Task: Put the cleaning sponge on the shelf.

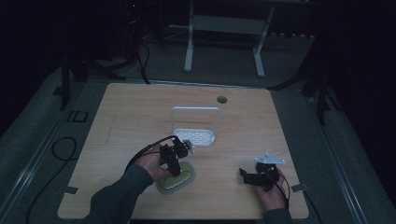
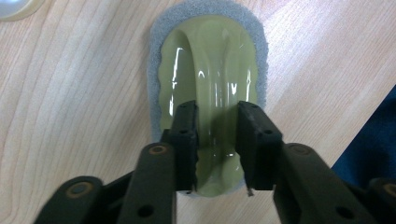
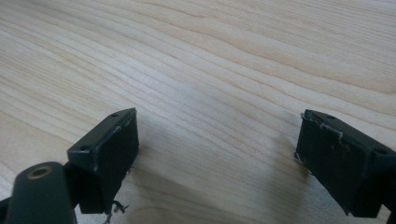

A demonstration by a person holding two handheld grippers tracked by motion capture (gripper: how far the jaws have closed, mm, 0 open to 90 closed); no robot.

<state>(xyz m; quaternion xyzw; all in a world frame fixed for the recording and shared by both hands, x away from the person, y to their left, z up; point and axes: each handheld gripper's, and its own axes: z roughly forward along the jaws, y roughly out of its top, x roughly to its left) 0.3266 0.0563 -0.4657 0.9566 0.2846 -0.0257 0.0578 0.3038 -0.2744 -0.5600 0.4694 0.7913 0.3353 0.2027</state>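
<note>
1. The table is carrying everything: a white rack is standing near its middle, and a green-handled scrubber is lying flat toward the near edge, left of centre.
2. The scrubber is resting on its grey pad, with its glossy arched handle running away from the left hand-held gripper.
3. That left hand-held gripper is straddling the handle's near end, one jaw on each side, touching or nearly so; it looks to be closing on the handle.
4. To do this well, the jaws should be squeezing squarely across the slippery ridge, low down, before any lifting.
5. The right hand-held gripper is resting wide open and empty over bare wood near the table's near right corner, well apart from the scrubber.
</note>
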